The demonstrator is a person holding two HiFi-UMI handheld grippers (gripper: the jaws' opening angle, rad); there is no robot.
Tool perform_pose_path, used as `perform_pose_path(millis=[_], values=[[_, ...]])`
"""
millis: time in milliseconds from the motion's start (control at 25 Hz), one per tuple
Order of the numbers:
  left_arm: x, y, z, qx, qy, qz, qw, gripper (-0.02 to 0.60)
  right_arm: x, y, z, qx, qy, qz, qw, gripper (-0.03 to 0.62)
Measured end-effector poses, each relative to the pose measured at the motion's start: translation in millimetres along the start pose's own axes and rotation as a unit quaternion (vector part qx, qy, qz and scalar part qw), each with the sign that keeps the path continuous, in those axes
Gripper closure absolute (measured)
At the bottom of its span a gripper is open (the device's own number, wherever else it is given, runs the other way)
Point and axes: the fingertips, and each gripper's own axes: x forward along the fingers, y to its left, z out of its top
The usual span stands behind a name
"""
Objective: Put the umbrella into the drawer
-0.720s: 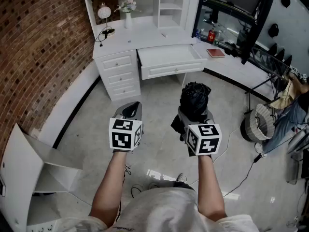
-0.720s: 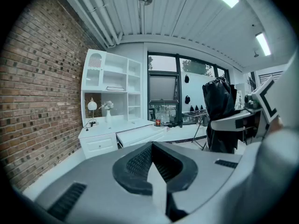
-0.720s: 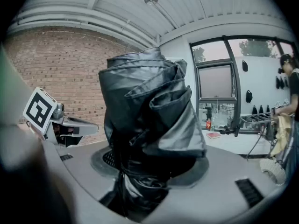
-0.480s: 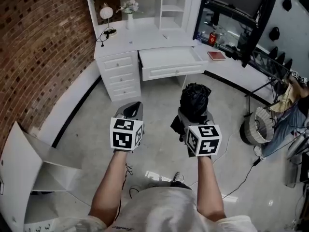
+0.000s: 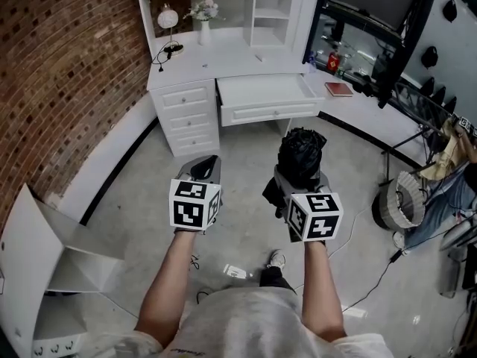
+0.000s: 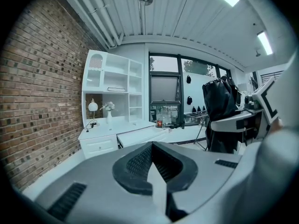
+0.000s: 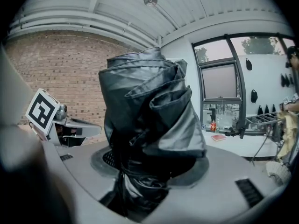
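Nearest, well short of the open drawer (image 5: pixel 267 95): noted left gripper (image 5: pixel 203 168) with jaws pressed together, nothing between them. Alongside, equally short of the drawer: noted right gripper (image 5: pixel 298 179) clamped on a black folded umbrella (image 5: pixel 301 149), canopy bunched, standing up out of the jaws, above the grey floor (image 5: pixel 246 144). Further on: drawer pulled out from under the white tabletop (image 5: pixel 223 57). Behind the drawer, up left: globe lamp (image 5: pixel 168 19) and flower vase (image 5: pixel 204 15). Right of the drawer: red book (image 5: pixel 337 89).
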Motion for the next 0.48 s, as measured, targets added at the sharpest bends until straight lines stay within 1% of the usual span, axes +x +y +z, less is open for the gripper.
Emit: perform_pose_path(millis=[280,480], values=[[29,-6,8,0.001,0.004,0.013,0.9999,0.586,20,-24,0,0.001,-0.001,0.019,1.0,0.342],[64,-10,15,-0.002,0.007,0.034,0.9994,0.586,45,-56,0,-0.006,0.002,0.041,0.999,0.342]])
